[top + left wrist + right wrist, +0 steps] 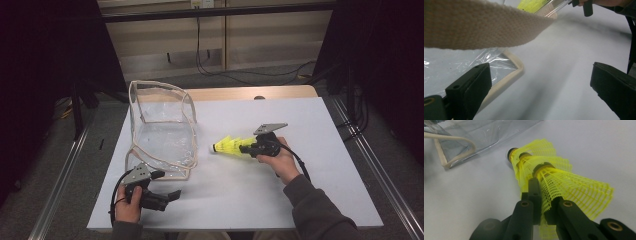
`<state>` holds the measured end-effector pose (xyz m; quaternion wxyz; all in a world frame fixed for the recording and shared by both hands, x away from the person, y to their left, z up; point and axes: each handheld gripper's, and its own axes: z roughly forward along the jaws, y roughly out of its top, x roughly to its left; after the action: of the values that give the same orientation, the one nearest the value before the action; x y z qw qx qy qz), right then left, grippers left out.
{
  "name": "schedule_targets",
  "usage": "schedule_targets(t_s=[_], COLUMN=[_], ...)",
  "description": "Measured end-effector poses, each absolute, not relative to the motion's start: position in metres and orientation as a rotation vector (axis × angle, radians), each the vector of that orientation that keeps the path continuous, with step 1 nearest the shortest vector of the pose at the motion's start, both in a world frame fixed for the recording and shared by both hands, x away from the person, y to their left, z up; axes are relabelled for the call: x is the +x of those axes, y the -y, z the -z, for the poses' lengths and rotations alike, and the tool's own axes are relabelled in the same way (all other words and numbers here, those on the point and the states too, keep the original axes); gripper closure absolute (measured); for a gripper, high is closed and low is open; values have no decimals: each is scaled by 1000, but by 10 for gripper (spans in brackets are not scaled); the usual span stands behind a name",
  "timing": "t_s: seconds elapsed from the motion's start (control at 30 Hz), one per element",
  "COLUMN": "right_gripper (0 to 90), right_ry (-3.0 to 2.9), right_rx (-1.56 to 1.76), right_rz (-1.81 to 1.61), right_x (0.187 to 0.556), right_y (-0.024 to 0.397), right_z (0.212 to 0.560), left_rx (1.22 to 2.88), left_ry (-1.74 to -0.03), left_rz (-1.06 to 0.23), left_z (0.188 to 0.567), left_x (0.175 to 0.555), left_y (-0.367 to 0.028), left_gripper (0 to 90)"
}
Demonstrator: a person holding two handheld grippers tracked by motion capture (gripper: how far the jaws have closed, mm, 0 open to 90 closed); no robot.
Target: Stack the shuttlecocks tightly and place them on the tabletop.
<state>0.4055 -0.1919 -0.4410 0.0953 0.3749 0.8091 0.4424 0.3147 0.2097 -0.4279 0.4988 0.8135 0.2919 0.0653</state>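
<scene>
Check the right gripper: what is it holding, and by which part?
The right gripper is shut on a nested stack of yellow shuttlecocks, pinching the mesh skirt of the rearmost one; the cork ends point away toward the clear bag.

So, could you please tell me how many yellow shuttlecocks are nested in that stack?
3 shuttlecocks, nested nose to skirt in one stack: the rearmost is clamped by its skirt in the right gripper, the other two sit ahead of it. More may be hidden inside.
</scene>
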Motion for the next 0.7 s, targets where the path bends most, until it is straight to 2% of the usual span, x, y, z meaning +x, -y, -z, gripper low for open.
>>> schedule_targets(t_s=[0.7], right_gripper=[854], right_ry=[-2418], right_rx=[1107], right_rz=[-1315], right_x=[407], right_y=[184], right_z=[443], left_rx=[1967], left_ry=[-705], left_rz=[-157], left_z=[428], left_x=[314], left_y=[-210], left_gripper=[37])
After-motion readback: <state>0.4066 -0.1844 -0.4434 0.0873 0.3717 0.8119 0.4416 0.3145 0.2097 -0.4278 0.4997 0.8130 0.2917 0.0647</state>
